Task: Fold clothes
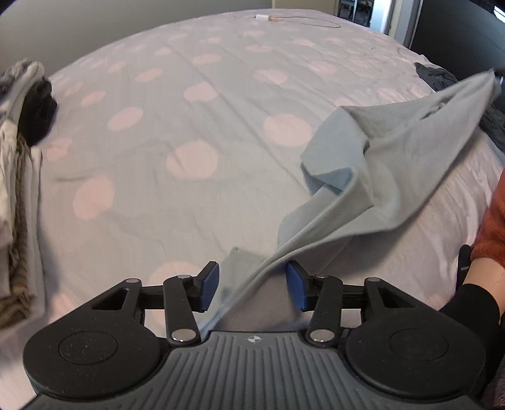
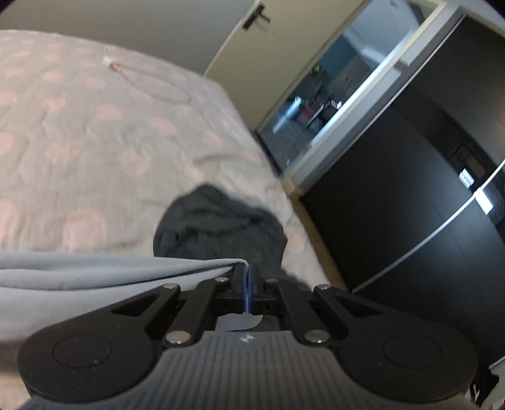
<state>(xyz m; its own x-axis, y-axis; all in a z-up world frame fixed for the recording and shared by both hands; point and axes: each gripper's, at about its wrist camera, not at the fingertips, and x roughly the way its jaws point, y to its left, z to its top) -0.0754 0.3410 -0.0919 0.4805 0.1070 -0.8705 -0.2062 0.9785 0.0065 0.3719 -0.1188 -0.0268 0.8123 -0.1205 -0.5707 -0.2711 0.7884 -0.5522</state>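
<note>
A light blue garment (image 1: 378, 176) stretches in a twisted band from the lower middle of the left wrist view up to the right edge, above the dotted bedspread (image 1: 164, 132). My left gripper (image 1: 252, 285) stands open, its blue pads apart on either side of the cloth's near end, which runs between them without being pressed. In the right wrist view the same light blue garment (image 2: 94, 274) comes in from the left, and my right gripper (image 2: 247, 284) is shut on its edge. A corner of cloth shows behind the pads.
A dark grey garment (image 2: 217, 227) lies crumpled near the bed's right edge. A pile of clothes (image 1: 22, 157) sits on the left. A white charging cable (image 1: 296, 20) lies at the far side. A black wardrobe (image 2: 410, 189) stands right of the bed. A person's hand and orange sleeve (image 1: 489, 233) show.
</note>
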